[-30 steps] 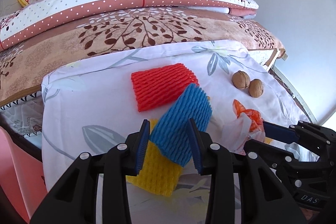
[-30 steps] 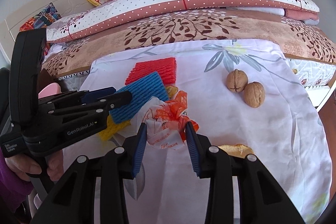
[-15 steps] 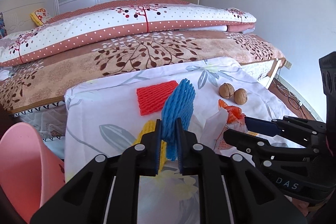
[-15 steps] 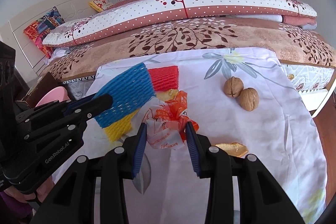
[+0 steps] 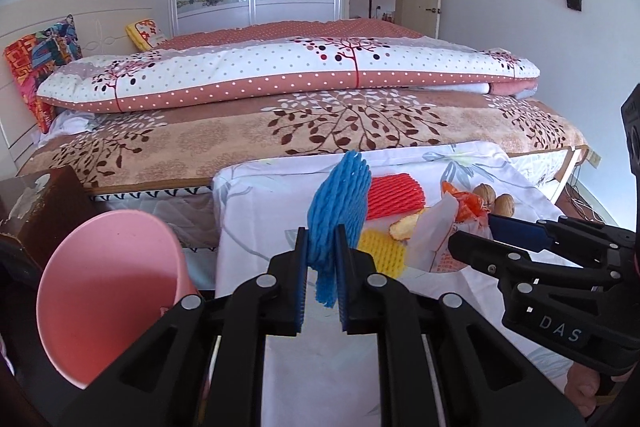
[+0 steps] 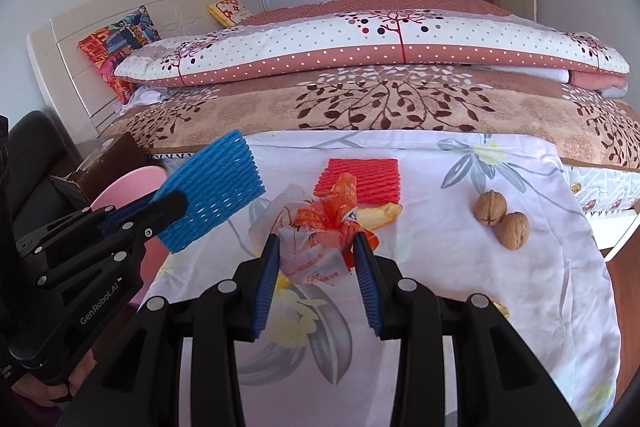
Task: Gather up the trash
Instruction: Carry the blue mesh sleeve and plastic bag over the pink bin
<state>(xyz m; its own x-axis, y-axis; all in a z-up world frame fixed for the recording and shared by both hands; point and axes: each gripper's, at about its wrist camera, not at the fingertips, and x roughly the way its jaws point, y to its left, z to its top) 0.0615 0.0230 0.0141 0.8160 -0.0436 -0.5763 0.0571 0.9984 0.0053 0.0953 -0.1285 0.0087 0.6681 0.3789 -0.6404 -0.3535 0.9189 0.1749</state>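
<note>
Blue foam netting (image 5: 339, 201) stands pinched upright in the left gripper (image 5: 321, 251), lifted above a floral white cloth (image 6: 460, 267). The right gripper (image 6: 316, 259) (jaws partly apart) brackets a crumpled orange-and-white wrapper (image 6: 320, 231); whether it grips is unclear. Red netting (image 6: 372, 179), yellow netting (image 5: 380, 251), a peel (image 6: 378, 213) and two walnuts (image 6: 500, 219) lie on the cloth. A pink bin (image 5: 104, 291) sits at the left, a quilted bed (image 6: 380, 67) behind.

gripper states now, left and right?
Left hand-held gripper: shut on blue foam net.
Right hand-held gripper: shut on crumpled wrapper.
</note>
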